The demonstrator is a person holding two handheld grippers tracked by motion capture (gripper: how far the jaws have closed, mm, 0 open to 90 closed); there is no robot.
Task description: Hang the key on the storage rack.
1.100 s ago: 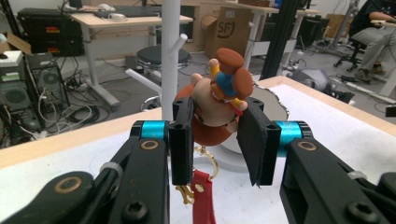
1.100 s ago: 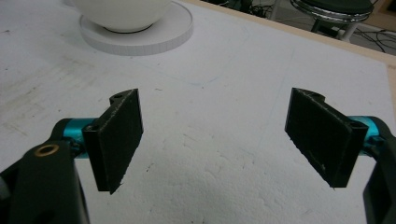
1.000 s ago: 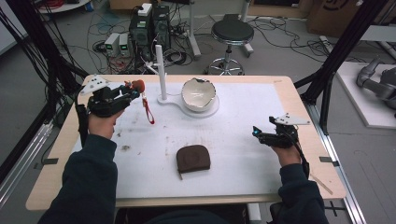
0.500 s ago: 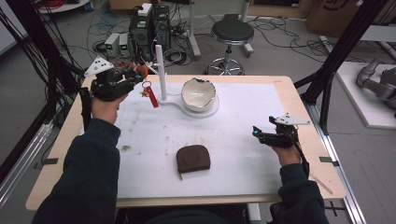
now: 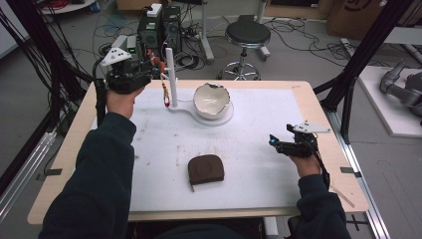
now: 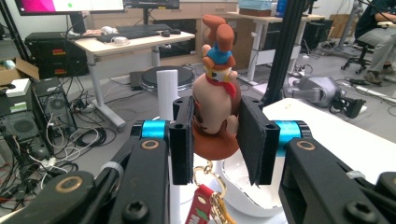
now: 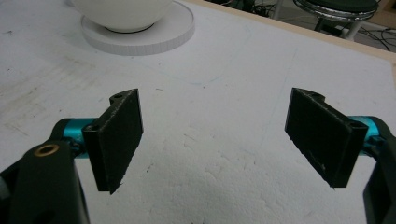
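My left gripper (image 5: 152, 67) is shut on a small cartoon figure keychain (image 6: 215, 107), brown and cream with a red scarf and a blue cap. Both pads press its sides. A gold ring and a red strap (image 5: 164, 94) hang below it. The figure is held high at the table's far left, just beside the top of a white upright post (image 5: 170, 74). That post (image 6: 167, 88) stands right behind the left gripper's (image 6: 215, 140) jaws. My right gripper (image 5: 272, 142) rests at the table's right, open and empty, with its jaws wide apart in the right gripper view (image 7: 217, 135).
A white bowl (image 5: 211, 99) with a chipped rim sits on a round white base (image 7: 140, 35) joined to the post. A brown pouch (image 5: 205, 169) lies at the front middle of the white mat (image 5: 259, 124). A stool and computer towers stand beyond the table.
The left hand has risen and moved right toward the post's top, carrying the keychain with its strap dangling. The right hand has stayed still.
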